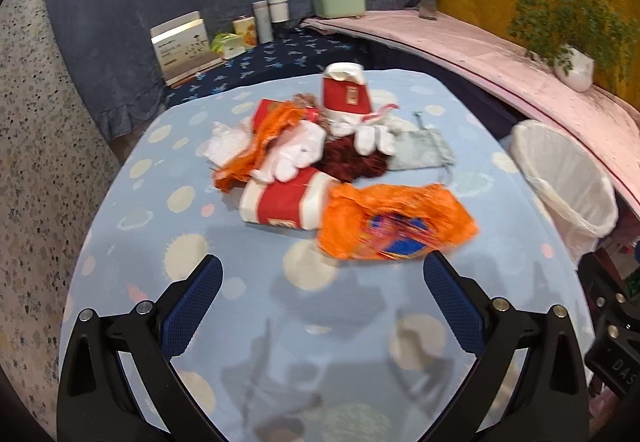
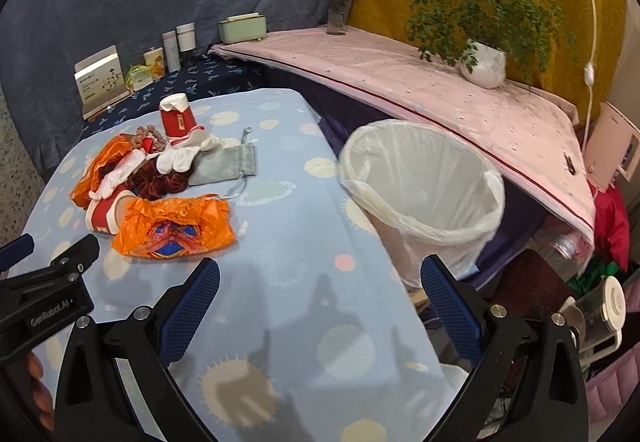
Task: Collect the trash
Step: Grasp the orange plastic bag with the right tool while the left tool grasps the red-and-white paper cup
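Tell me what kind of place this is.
Probably a room in a home, set up for a tidying task. A table under a dotted blue cloth holds a pile of litter, a lined bin stands beside it, and a shelf behind carries a potted plant and a flower vase.

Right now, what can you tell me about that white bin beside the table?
The bin is a round, tapering pale basket lined with a thin, translucent white plastic bag folded over its rim. It stands upright but looks slightly tilted, at the right edge of the blue spotted table, below the pink-covered shelf. Inside, nothing shows. Neither gripper touches it.
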{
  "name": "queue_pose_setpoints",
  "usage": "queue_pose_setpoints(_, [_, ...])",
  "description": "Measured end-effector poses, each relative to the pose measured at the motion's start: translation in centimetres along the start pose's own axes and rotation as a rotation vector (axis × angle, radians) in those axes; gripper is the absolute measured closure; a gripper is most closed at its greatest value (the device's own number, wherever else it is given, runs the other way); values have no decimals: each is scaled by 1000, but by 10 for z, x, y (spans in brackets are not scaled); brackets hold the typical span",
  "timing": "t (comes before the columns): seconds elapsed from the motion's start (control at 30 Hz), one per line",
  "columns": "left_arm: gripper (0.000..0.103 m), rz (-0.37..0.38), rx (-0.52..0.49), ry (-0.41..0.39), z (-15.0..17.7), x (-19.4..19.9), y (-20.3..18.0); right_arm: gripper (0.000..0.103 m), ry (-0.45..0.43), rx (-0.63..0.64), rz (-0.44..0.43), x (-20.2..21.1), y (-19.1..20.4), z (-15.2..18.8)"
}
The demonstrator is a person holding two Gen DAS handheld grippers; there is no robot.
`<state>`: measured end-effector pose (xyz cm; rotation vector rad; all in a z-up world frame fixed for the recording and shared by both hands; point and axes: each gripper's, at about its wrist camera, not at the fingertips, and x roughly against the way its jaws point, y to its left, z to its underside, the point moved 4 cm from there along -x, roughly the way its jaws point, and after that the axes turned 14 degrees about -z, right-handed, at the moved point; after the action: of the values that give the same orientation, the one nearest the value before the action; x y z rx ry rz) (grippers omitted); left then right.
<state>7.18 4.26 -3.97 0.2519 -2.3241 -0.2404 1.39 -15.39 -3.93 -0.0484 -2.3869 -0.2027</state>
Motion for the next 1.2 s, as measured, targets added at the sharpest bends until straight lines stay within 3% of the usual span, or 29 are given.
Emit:
queue_pose_setpoints(0.3, [7,-24,41,48,-11,-62,28,7,59,30,-79,-66,33,-15])
queue_pose_setpoints(0.43, [7,-8,32,95,-13,-89,23,14,96,29,-102,-100,40,-20])
queue_pose_setpoints(0.6, [7,-1,6,87,-20,-104,13,25,150,15,-122,-133,44,-18])
queue_pose_setpoints(0.87, [7,17,11,97,-26,-125,20,64,202,19,-197,-152,56,-6])
queue_pose_setpoints(1.0, [7,68,10,94,-28,-131,20,80,200,37,-205,-152,62,-6])
queue_pose_setpoints(1.13, [7,93,-1,100,-26,-135,14,92,183,26,-215,-147,61,-11])
queue_pose_setpoints(1.2, [9,96,-6,96,-24,-132,11,93,172,12,-217,-142,59,-12])
